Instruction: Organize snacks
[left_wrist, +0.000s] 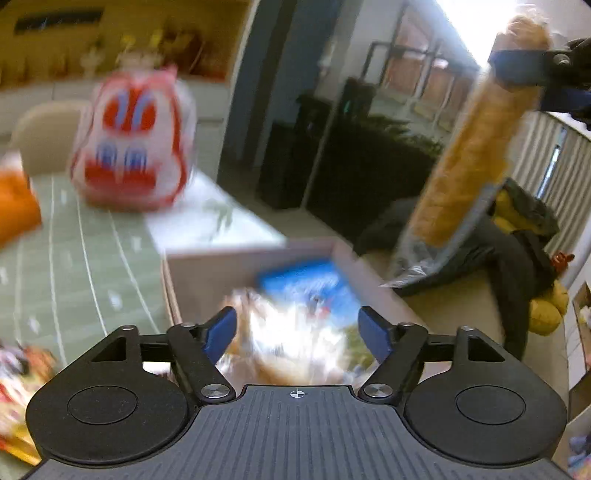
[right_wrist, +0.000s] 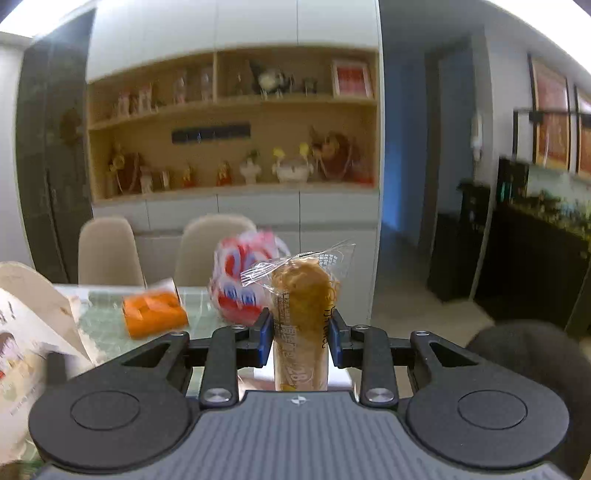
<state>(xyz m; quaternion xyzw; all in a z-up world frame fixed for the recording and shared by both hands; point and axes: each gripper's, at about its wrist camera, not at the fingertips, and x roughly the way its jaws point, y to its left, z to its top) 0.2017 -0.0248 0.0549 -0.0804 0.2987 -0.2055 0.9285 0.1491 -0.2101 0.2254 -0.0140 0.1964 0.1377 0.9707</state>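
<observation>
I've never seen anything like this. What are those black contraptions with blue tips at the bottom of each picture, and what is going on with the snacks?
Each black contraption is a hand-held gripper; a person carries one in each hand. A wide-angle camera on each looks forward along its two blue-tipped fingers, so one picture comes from the left gripper, the other from the right.

The right gripper is shut on a long bread-like snack in clear wrap; the left view shows that same snack held up in the air.

The left gripper is open and holds nothing, above a cardboard box that already contains a blue packet and other, blurred wrappers.

On the table sit a red-and-white bag and an orange packet.
</observation>
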